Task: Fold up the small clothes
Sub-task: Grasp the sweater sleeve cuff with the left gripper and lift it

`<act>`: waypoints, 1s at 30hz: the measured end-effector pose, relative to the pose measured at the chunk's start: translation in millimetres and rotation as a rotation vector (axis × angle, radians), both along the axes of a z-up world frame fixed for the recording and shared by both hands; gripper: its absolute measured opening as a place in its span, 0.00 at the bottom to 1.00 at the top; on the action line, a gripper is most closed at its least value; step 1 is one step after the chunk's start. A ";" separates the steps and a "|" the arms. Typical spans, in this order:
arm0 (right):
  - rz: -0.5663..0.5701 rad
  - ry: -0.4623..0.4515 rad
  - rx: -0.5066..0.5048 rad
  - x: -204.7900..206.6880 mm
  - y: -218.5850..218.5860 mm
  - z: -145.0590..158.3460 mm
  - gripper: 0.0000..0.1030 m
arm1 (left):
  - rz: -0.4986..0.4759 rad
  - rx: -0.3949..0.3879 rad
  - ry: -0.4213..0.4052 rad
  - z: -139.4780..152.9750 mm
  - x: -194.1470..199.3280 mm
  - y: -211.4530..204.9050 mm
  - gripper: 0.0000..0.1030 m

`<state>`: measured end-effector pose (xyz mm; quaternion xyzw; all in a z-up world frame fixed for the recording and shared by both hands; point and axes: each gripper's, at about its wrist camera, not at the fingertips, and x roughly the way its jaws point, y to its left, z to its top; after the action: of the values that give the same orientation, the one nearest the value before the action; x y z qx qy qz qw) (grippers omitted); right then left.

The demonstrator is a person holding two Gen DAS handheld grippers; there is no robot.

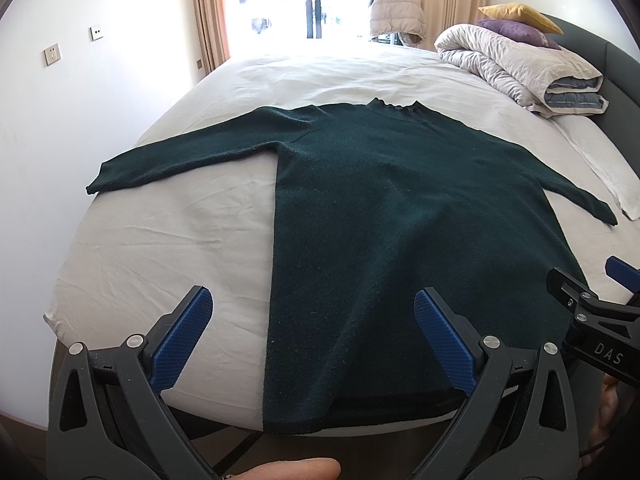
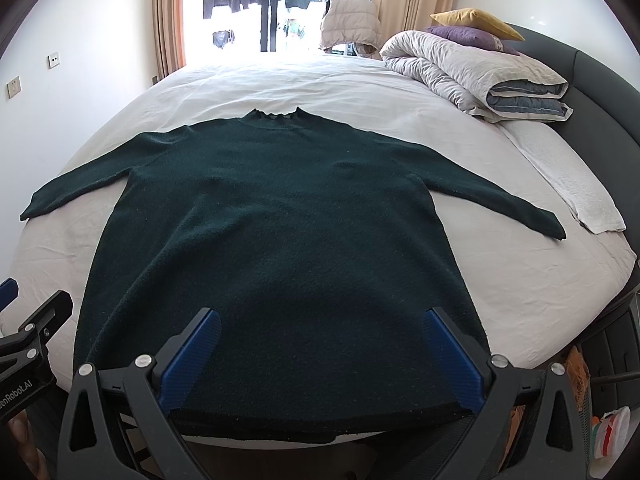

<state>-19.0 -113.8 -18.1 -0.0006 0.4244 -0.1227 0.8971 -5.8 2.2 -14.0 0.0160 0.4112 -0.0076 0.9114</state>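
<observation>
A dark green long-sleeved sweater (image 1: pixel 400 208) lies flat on the white bed, collar far, both sleeves spread out, hem at the near edge. It also shows in the right wrist view (image 2: pixel 288 232). My left gripper (image 1: pixel 312 300) is open and empty above the hem's left corner. My right gripper (image 2: pixel 324 320) is open and empty above the middle of the hem. The right gripper also shows at the right edge of the left wrist view (image 1: pixel 600 320). The left gripper shows at the left edge of the right wrist view (image 2: pixel 28 344).
The white bed sheet (image 1: pixel 180 240) covers the bed. A rolled duvet (image 2: pixel 472 72) with yellow and purple pillows (image 2: pixel 476 20) lies at the far right. A white towel (image 2: pixel 576 188) lies along the right side. A window stands beyond the bed.
</observation>
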 end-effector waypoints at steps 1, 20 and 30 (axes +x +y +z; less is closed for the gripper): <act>0.001 0.002 -0.001 0.5 0.7 -0.6 1.00 | 0.001 -0.005 0.003 0.0 0.6 1.1 1.00; 0.165 -0.015 0.110 56.7 24.8 -13.1 1.00 | 0.134 -0.630 0.093 -41.8 88.9 178.2 1.00; 0.220 -0.042 0.320 86.6 33.4 -24.8 0.85 | 0.472 -1.040 -0.101 -81.6 166.5 351.9 1.00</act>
<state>67.6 -80.4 -42.9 0.0980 0.4169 0.0452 0.9025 160.8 354.1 -95.5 -0.5265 0.3019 -0.0044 0.7948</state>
